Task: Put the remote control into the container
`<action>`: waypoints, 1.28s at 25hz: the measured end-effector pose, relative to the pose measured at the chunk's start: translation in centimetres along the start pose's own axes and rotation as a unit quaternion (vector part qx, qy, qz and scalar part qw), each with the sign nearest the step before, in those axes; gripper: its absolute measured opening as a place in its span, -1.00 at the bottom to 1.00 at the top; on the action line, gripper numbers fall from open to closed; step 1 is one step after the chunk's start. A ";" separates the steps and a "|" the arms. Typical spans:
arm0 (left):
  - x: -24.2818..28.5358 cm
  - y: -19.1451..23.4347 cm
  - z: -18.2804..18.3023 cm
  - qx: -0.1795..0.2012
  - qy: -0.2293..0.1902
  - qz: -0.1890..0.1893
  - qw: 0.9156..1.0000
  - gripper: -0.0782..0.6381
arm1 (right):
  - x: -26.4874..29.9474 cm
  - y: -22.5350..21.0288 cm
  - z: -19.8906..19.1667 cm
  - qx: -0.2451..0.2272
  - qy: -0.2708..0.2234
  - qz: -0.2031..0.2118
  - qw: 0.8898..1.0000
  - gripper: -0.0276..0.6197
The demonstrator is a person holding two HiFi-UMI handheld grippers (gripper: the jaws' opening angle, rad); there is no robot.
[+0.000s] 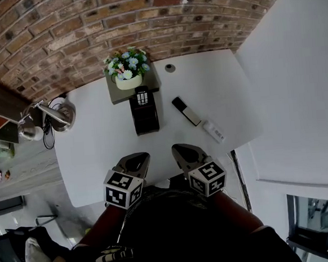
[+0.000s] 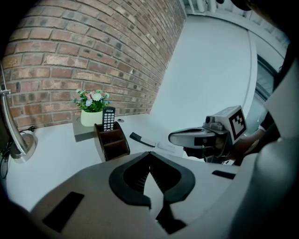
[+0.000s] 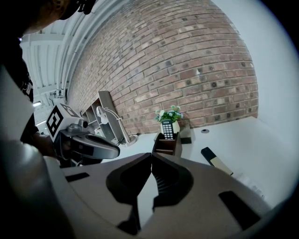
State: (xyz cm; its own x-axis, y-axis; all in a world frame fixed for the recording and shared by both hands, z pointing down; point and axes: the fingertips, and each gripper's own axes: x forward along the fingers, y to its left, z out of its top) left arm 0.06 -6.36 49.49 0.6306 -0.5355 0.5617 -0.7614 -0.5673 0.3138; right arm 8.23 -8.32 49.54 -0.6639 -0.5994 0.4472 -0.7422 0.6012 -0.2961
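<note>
We hold both grippers side by side over the near edge of the white table [image 1: 217, 89], noses pointing toward twelve o'clock, where the brick wall [image 1: 88, 26] runs. The left gripper [image 1: 134, 160] has its jaws pressed together with nothing between them, as its own view shows plainly. The right gripper [image 1: 184, 151] is likewise closed tip to tip and empty.

The dark brown container [image 1: 146, 120] sits at twelve o'clock from our grippers, well apart from them. A black remote control [image 1: 142, 97] stands upright in its rearmost compartment, its keypad facing us and its top above the rim.

At three o'clock from the container, near it but not touching, a black-and-beige remote [image 1: 186, 111] lies flat on the table, slanting from ten o'clock to four o'clock. Just beside its far-right end, at four o'clock, lies a small white remote [image 1: 214, 131]; we cannot tell whether the two touch.

At twelve o'clock from the container a white flower pot [image 1: 129, 82] rests on a grey block [image 1: 116, 94], which sits just behind the container. A desk lamp [image 1: 52, 115] stands at nine o'clock, well apart from the container
</note>
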 end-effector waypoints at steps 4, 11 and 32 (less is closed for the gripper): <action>1.2 0.1 -0.8 -0.008 0.019 0.000 1.000 -0.77 | 1.2 -4.2 -2.2 0.001 0.029 -0.025 0.999 -0.89; 3.4 2.1 -2.5 -0.027 0.051 0.033 0.998 -0.77 | 2.9 -15.0 -8.9 -0.205 0.188 -0.155 0.948 -0.88; 2.1 5.1 -2.8 -0.085 0.053 0.094 0.991 -0.77 | 7.6 -24.7 -11.7 -0.165 0.308 -0.082 0.933 -0.23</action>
State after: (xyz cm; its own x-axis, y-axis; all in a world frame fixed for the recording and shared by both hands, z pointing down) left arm -2.87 -8.65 54.39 0.4621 -0.5489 0.6965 -0.8842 -0.3456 0.3142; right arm 22.60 -21.54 70.15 -0.2897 -0.3414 0.8942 -0.6935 0.7187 0.0497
